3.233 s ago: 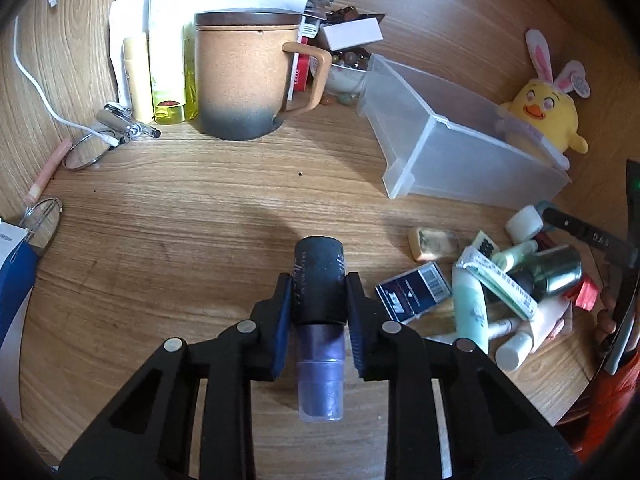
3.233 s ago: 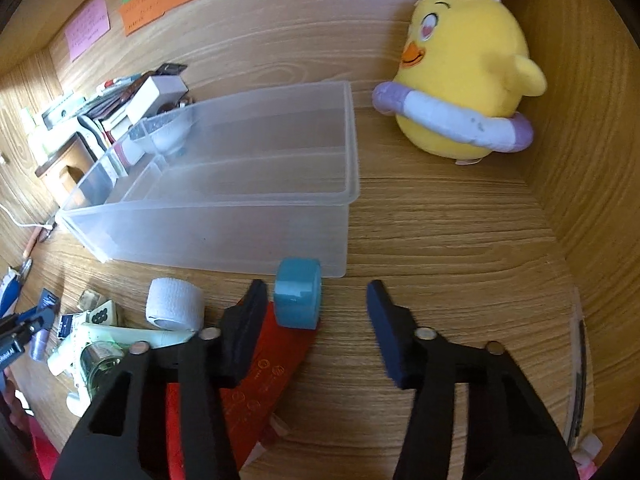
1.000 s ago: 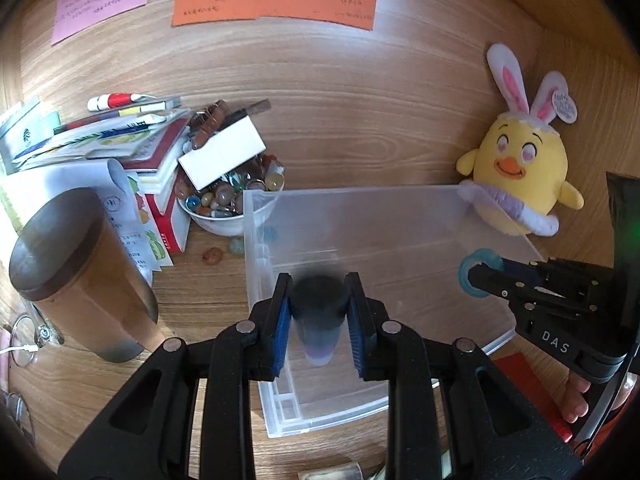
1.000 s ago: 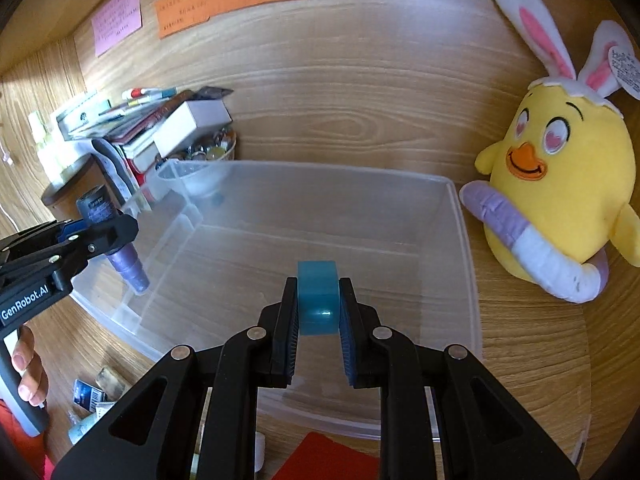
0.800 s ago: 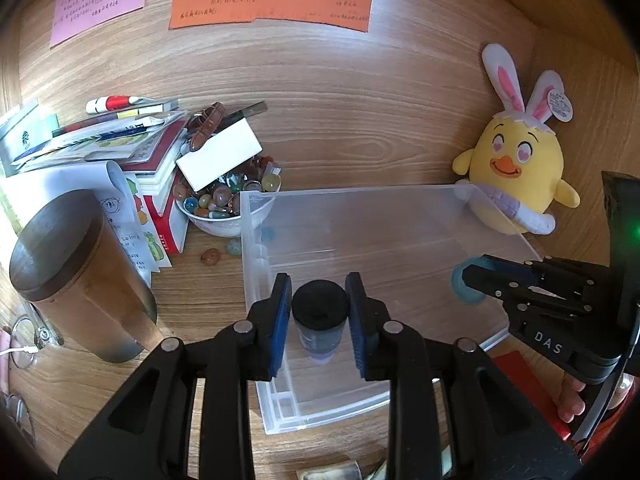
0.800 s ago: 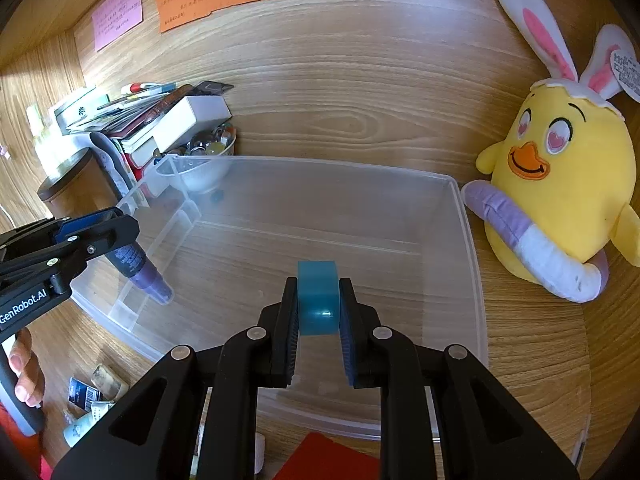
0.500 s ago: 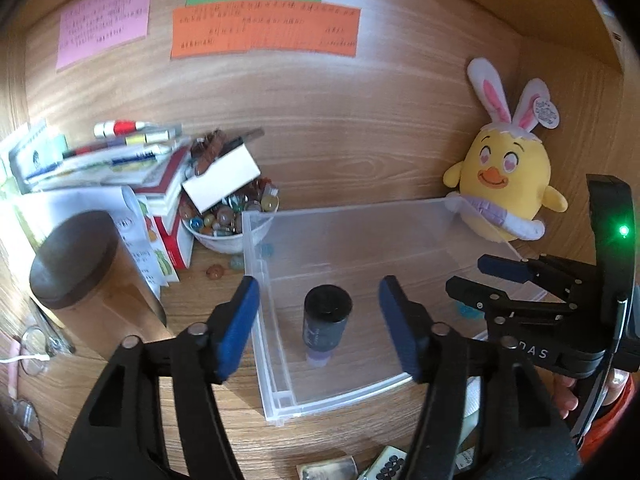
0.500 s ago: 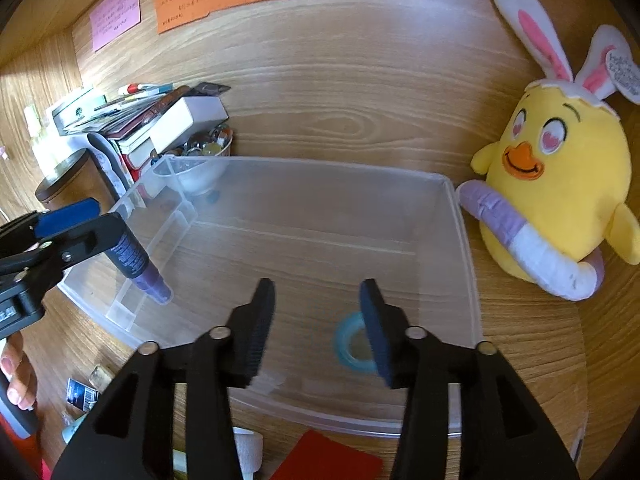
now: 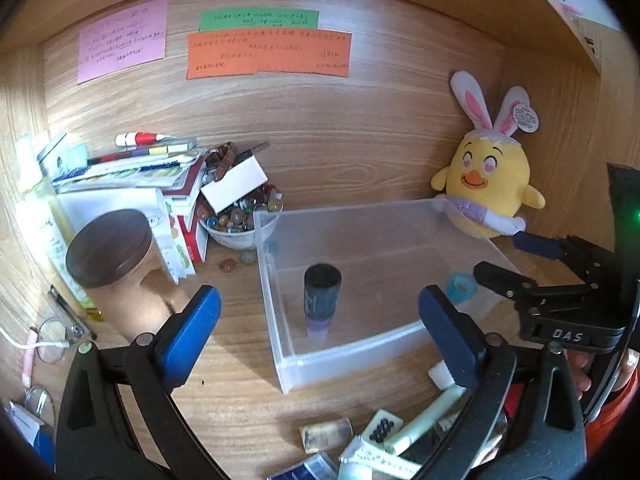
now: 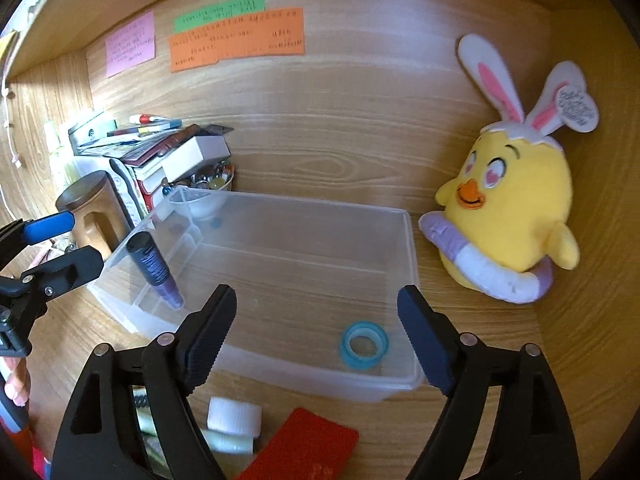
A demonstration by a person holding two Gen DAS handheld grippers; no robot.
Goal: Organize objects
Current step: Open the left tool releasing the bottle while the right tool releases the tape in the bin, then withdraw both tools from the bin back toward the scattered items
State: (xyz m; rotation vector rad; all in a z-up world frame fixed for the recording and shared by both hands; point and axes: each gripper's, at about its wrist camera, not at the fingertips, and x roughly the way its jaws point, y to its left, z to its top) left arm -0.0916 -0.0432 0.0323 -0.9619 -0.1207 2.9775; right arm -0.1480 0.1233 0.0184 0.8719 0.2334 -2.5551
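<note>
Scene: a wooden desk nook seen from two hand-held tongs, with a clear rectangular plastic bin (image 9: 280, 332) in the middle of the desk.
Left tongs: the left gripper (image 9: 320, 320), black with blue pads, stands wide and holds nothing; its jaws have just been opening, and nothing is between them.
Right tongs: the right gripper (image 10: 316, 332), black with dark pads, also stands wide and empty; its jaws have just been opening too.
Bottle: a small dark-capped bottle with a purple base (image 9: 322, 298) stands inside the bin near its left wall; in the right wrist view it looks tilted against that wall.
Tape: a light blue ring of tape (image 10: 364, 345) lies flat on the bin floor near the front right corner.
Still loose: a white roll (image 10: 234, 416), a pale green tube (image 9: 424, 416) and a flat red packet (image 10: 304, 448) lie on the desk in front of the bin.
Bystander: a yellow plush chick with rabbit ears (image 10: 508, 208) sits just beside the bin's right wall.
Doing it well: the step looks like backing both tongs clear; lifting up and back with jaws wide should avoid knocking the bottle or the bin's rim.
Change: a second ago the left tongs clamped the bottle and the right tongs clamped the tape above the bin; both items now rest inside it.
</note>
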